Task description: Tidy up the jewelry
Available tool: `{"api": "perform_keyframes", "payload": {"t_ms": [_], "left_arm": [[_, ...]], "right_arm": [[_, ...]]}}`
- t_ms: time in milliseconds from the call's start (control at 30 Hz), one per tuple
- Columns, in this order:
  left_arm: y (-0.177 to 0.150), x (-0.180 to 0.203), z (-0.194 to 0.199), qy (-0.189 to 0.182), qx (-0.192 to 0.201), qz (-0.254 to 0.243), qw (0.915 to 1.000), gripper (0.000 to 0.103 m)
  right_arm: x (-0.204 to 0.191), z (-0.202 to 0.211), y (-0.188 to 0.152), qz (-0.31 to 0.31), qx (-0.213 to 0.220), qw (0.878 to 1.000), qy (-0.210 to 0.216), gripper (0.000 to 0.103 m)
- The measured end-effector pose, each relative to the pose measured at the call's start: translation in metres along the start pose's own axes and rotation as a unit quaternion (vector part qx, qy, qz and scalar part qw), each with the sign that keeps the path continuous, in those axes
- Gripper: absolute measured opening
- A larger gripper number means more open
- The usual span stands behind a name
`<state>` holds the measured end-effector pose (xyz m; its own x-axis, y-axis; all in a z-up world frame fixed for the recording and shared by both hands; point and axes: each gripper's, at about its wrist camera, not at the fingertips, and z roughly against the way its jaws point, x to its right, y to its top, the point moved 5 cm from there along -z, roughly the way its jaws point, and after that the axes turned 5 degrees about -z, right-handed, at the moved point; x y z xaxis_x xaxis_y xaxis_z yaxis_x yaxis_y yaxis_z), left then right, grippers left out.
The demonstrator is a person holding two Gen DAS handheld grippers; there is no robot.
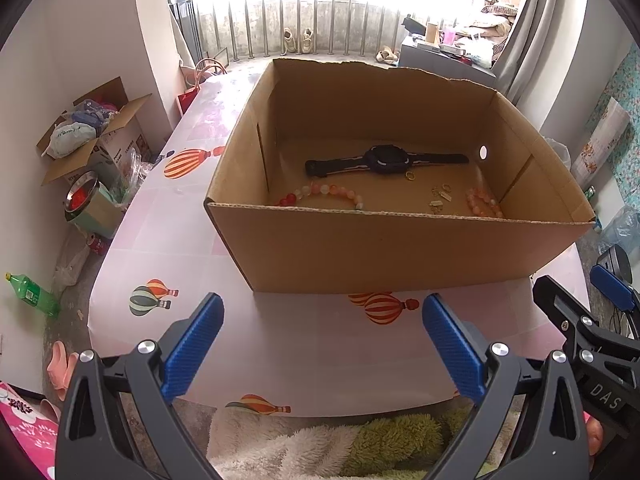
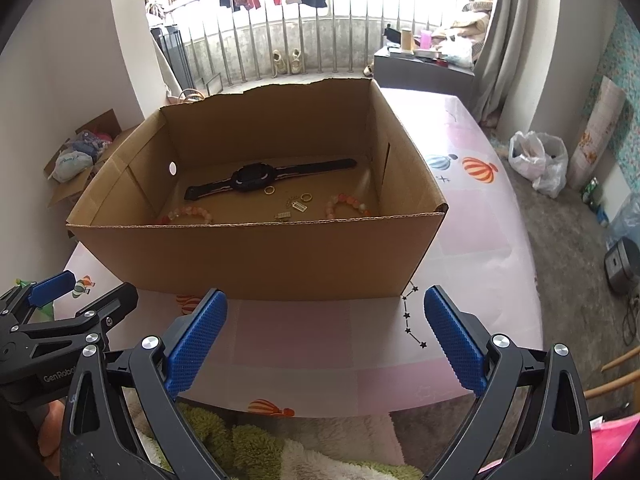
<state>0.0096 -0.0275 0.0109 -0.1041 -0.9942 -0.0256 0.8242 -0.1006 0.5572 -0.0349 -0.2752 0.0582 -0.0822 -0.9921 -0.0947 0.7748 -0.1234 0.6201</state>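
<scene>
An open cardboard box (image 1: pixel 384 252) (image 2: pixel 256 260) stands on the pink balloon-print table. Inside lie a black watch (image 1: pixel 386 160) (image 2: pixel 256 178), two pink bead bracelets (image 1: pixel 324 196) (image 1: pixel 482 202) (image 2: pixel 188 214) (image 2: pixel 346 204), gold rings (image 1: pixel 411 176) (image 2: pixel 269 190) and small gold charms (image 1: pixel 440 198) (image 2: pixel 294 206). My left gripper (image 1: pixel 322 312) hovers open over the table's near edge, in front of the box. My right gripper (image 2: pixel 326 308) is open too, beside it on the right. Both hold nothing.
Table cloth (image 1: pixel 304 352) (image 2: pixel 472 216) shows around the box. A fluffy white-green rug (image 1: pixel 320 448) lies below the near edge. Left of the table sit a cluttered carton (image 1: pixel 92 128), a metal bowl (image 1: pixel 82 196) and a green bottle (image 1: pixel 34 294); plastic bags (image 2: pixel 538 160) lie on the right.
</scene>
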Motion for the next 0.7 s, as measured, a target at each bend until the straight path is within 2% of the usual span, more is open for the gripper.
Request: {"api": "perform_keyframes", "payload": {"t_ms": [700], "left_arm": [[-0.0008,0.0017,-0.0005,0.006,0.000,-0.004,1.0000,0.097]], "right_arm": [[-0.0054,-0.0028,-0.0006,0.002,-0.009,1.000,0.004,0.095]]}}
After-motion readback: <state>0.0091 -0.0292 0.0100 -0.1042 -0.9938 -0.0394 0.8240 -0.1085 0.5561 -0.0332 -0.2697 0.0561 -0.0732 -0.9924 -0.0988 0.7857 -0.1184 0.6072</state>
